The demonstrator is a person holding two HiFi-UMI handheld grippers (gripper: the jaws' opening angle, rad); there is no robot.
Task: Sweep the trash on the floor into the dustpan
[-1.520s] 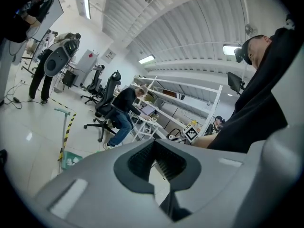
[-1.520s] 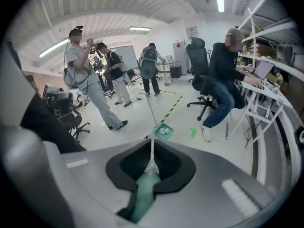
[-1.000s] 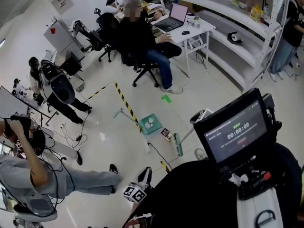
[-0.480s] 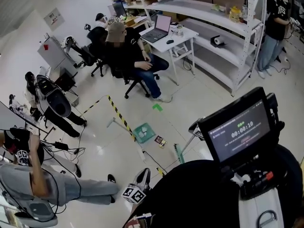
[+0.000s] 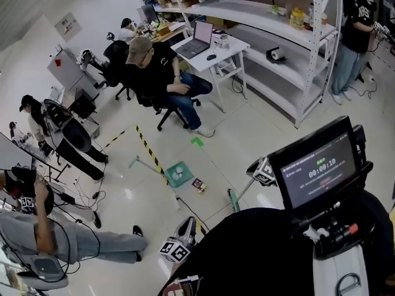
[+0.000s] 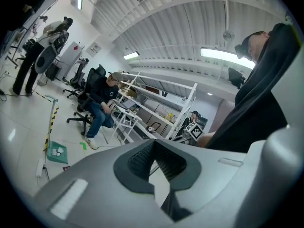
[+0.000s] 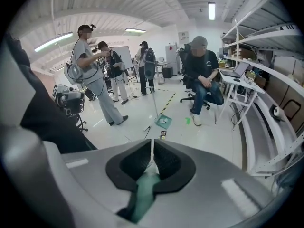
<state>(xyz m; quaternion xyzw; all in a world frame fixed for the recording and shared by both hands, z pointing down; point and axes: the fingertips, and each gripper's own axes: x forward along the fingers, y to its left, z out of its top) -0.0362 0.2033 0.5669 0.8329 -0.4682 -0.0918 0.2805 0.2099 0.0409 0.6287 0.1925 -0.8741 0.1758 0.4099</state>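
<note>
- I'm holding my right claw [image 5: 259, 171] out ahead and angled down at the floor. It's pinching the long white-poled broom w/ green grip [image 7: 145, 194], and the pole is slanting down to the green bristle head [image 5: 232, 200].
- I'm keeping my left claw [image 5: 187, 228] close in by my body, pointing fwd. Its jaws are pressing together w/ nothing btwn them.
- The teal plastic dustpan w/ long pole handle [image 5: 178, 175] is sitting on the pale floor beyond the bristles, w/ white scraps lying inside.
- A small dark printed packet [image 5: 198, 185] is lying btwn pan and bristles.
- The black screen [image 5: 315, 168] in front of me is reading "00:00:10".
</note>
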